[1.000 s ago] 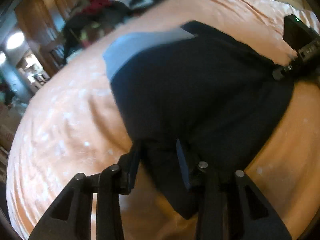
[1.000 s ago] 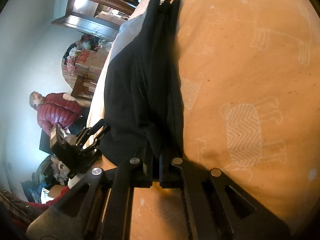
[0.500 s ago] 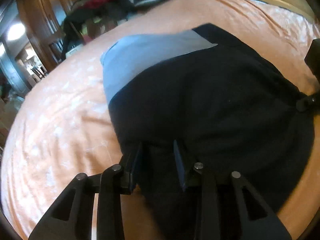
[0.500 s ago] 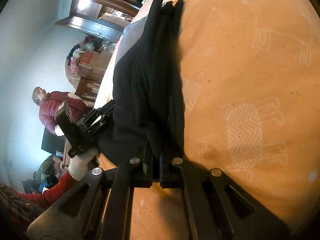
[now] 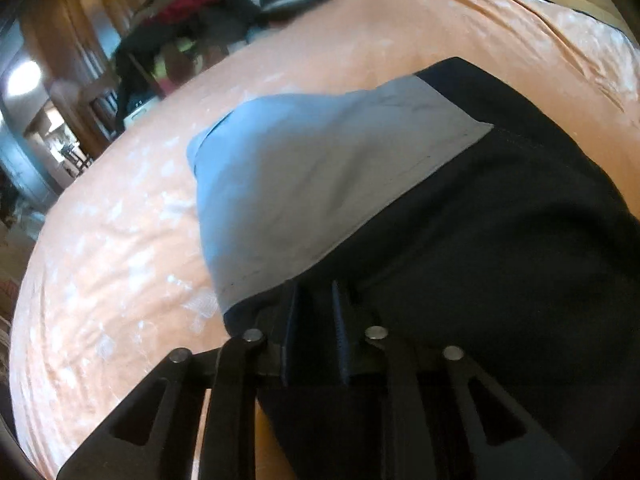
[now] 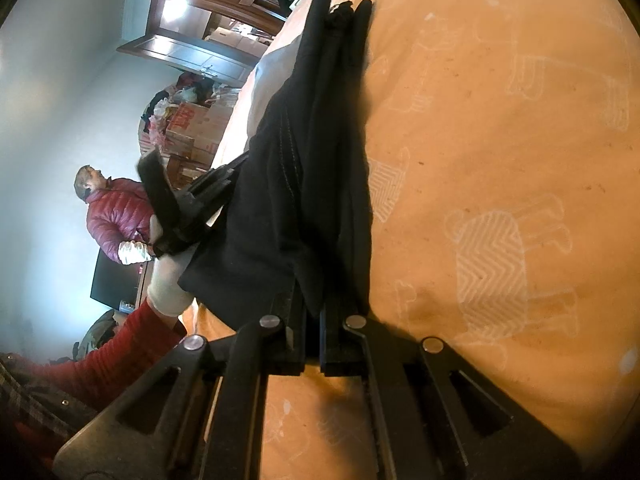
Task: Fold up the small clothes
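Observation:
A black garment (image 5: 500, 240) with a grey panel (image 5: 320, 172) lies on an orange bedspread (image 5: 120, 260). My left gripper (image 5: 314, 308) is shut on a thick fold of its black edge, just short of the grey panel. In the right wrist view the same garment (image 6: 304, 184) is bunched in layers on the bedspread (image 6: 500, 140). My right gripper (image 6: 312, 316) is shut on its near corner, the jaws almost touching. The left gripper (image 6: 224, 176) shows there too, holding the opposite edge raised off the bed.
A gloved hand (image 6: 168, 284) and red sleeve (image 6: 120, 356) carry the left gripper. A person in a red jacket (image 6: 116, 224) stands beyond the bed, near cardboard boxes (image 6: 192, 128). Piled clothes (image 5: 224, 4) and wooden cupboards (image 5: 80, 40) lie past the far edge.
My left gripper has carried its black edge across toward the grey panel, and its jaws have narrowed on the cloth. The right gripper has kept its hold and barely moved.

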A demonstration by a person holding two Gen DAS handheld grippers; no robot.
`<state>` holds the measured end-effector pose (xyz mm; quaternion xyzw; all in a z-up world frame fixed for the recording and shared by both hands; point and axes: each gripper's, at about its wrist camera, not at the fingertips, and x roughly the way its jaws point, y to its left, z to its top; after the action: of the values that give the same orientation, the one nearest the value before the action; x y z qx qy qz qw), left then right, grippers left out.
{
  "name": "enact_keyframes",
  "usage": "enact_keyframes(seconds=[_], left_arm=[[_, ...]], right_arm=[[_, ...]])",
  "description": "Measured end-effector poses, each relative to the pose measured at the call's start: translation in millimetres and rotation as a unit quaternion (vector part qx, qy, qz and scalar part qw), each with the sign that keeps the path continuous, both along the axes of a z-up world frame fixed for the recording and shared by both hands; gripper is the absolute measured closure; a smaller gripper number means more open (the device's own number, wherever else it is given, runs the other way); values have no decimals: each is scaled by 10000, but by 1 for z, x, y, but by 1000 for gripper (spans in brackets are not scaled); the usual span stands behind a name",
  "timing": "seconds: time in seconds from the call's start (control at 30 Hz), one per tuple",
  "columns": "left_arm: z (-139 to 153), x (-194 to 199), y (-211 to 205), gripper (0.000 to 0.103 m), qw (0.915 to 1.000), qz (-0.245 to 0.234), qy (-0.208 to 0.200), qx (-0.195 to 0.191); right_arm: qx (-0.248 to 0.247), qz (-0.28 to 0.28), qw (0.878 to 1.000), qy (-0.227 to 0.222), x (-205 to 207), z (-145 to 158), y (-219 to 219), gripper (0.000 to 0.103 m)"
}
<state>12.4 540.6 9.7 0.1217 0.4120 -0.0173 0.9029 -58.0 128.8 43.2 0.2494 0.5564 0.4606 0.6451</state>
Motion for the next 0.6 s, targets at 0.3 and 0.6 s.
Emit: enact_keyframes(seconds=[0.3, 0.6], left_arm=[[-10, 72, 55, 78, 9981, 553, 33, -280], [36, -7, 31, 81, 9968, 332, -470, -561]], right_arm=[[91, 0, 10000, -11, 1, -2, -2, 103], [89, 10, 10000, 4, 4, -4, -6, 103]])
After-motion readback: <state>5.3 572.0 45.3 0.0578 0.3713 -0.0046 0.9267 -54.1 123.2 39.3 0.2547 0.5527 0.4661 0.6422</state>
